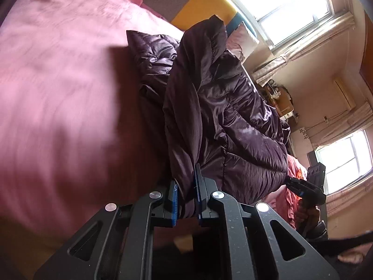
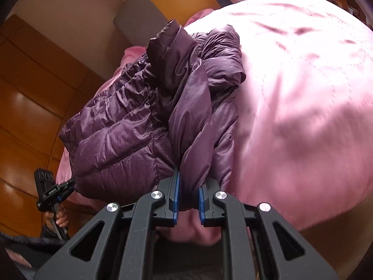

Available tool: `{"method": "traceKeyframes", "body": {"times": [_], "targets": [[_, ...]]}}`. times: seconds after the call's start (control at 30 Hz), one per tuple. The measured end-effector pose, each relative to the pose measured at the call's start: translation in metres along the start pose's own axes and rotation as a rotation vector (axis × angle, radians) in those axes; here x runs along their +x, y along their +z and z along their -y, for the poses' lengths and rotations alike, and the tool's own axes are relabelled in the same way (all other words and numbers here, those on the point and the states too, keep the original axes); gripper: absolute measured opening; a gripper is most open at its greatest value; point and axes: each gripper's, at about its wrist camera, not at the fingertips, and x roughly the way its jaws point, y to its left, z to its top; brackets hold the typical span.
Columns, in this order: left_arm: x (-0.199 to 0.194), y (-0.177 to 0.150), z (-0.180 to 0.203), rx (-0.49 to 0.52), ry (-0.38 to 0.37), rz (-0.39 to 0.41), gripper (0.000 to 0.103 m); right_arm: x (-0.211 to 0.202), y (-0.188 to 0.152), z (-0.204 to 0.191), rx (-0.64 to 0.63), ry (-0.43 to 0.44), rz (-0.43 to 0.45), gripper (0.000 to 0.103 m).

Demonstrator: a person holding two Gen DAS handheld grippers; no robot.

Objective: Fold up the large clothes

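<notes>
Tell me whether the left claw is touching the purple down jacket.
Touching. The left wrist view shows the left claw with its blue pads clamped on a fold of the purple down jacket, fabric pinched between them.

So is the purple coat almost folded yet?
Not yet. The purple puffer jacket is already doubled over into a loose bundle. Right now the left gripper and right gripper each pinch a bunch of it, holding it above the pink bedspread. Laying it down and neatening the folds is left.

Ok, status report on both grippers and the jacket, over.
Left gripper, right gripper both clamped on dark purple quilted puffer jacket. Jacket bunched, lifted over pink bedspread. Nothing obstructing.
</notes>
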Motion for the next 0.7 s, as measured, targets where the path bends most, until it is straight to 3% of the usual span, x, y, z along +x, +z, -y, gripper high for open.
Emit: {"method": "traceKeyframes", "body": {"times": [0.03,0.1,0.17,0.23,0.27,0.53,0.6,0.67,0.7], "targets": [[-0.003,-0.004,0.001,0.006,0.009,-0.003,0.011,-0.002,0.0,-0.002,-0.007,0.0,-0.004,0.012],[-0.009,-0.007,0.007,0.029,0.065,-0.003,0.013,-0.009,0.009,-0.004,-0.019,-0.029,0.02,0.031],[-0.015,-0.001,0.014,0.072,0.11,0.018,0.026,-0.013,0.029,-0.008,-0.028,-0.053,0.075,0.047],[-0.022,0.007,0.021,0.102,0.146,0.064,0.058,-0.018,0.041,-0.012,-0.04,-0.075,0.123,0.052],[-0.026,0.014,0.022,0.107,0.155,0.098,0.062,-0.017,0.052,-0.015,-0.049,-0.087,0.148,0.056],[0.002,0.069,0.042,0.143,0.144,0.173,0.062,0.011,0.098,-0.032,-0.1,-0.125,0.211,0.059],[0.011,0.076,0.042,0.127,0.14,0.163,0.062,0.02,0.103,-0.038,-0.117,-0.146,0.196,0.053],[0.019,0.08,0.044,0.127,0.13,0.152,0.047,0.024,0.102,-0.041,-0.135,-0.156,0.173,0.04],[0.021,0.079,0.045,0.142,0.138,0.148,0.03,0.025,0.101,-0.043,-0.147,-0.164,0.169,0.03]]}}
